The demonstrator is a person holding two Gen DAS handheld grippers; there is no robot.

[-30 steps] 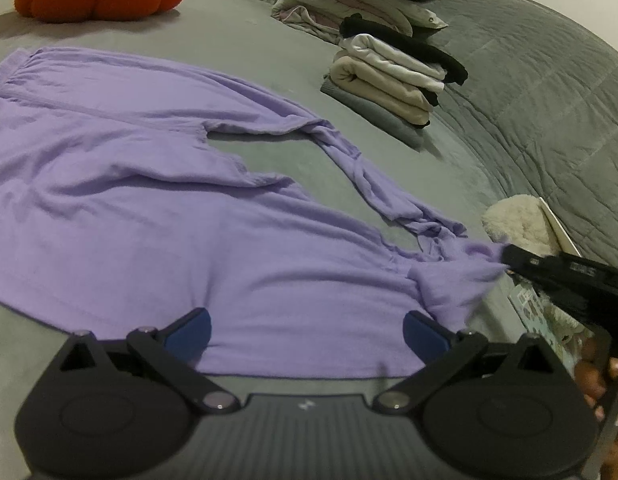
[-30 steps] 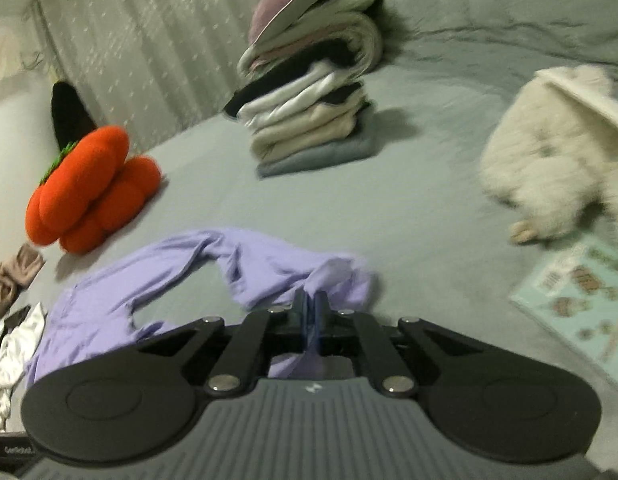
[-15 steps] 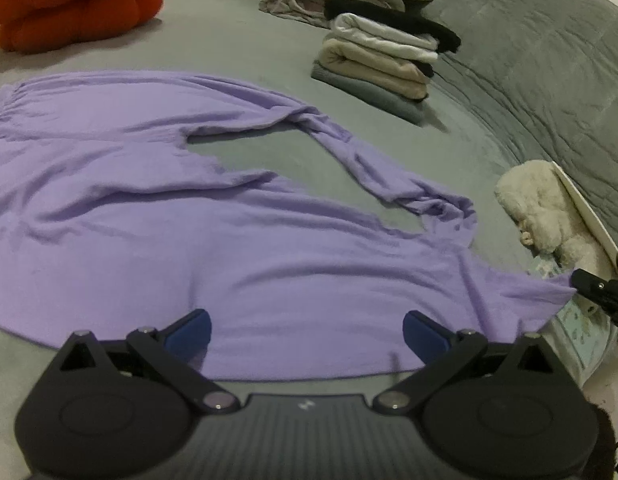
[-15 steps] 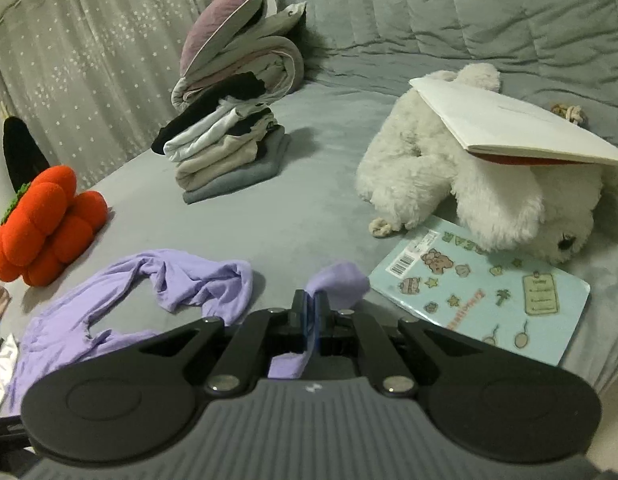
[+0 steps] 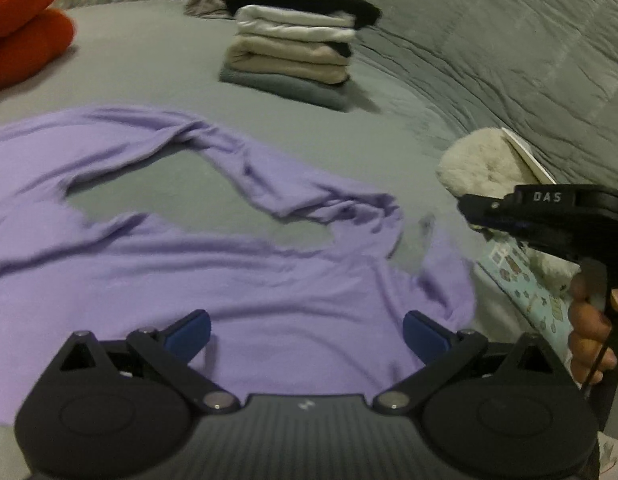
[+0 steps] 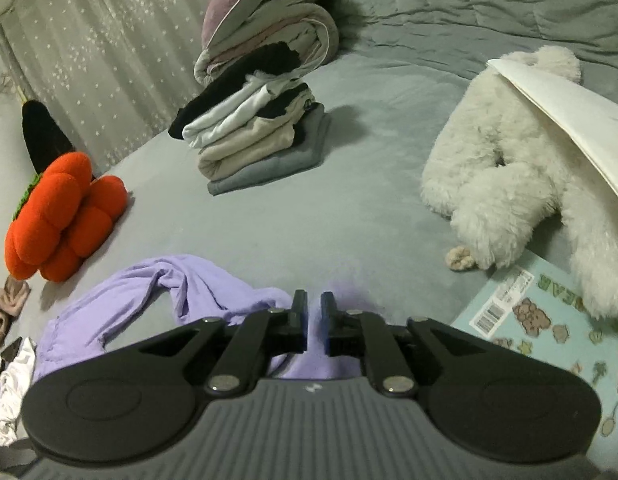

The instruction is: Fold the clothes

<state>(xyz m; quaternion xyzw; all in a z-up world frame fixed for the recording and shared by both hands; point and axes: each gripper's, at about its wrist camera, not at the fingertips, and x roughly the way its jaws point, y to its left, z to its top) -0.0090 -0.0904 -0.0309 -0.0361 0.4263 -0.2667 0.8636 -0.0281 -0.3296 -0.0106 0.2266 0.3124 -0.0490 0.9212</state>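
Lilac trousers (image 5: 213, 272) lie spread on the grey bed, both legs running right; the far leg is bunched at its end (image 5: 349, 204). My left gripper (image 5: 305, 332) is open and empty, low over the near leg. My right gripper (image 6: 313, 316) has its jaws slightly apart with nothing between them; the lilac leg end (image 6: 313, 360) lies loose below it. The right gripper also shows in the left wrist view (image 5: 549, 216), above the leg end at the right.
A stack of folded clothes (image 6: 253, 136) stands at the back with a rolled blanket and pillow (image 6: 265, 36) behind. A white plush toy (image 6: 509, 192) under a white book (image 6: 565, 116), and a blue sticker book (image 6: 549, 324), lie right. An orange pumpkin cushion (image 6: 61, 216) sits left.
My right gripper pulled the leg end rightward, then opened slightly and let it drop onto the bed. The left gripper stayed open and moved closer over the trousers.
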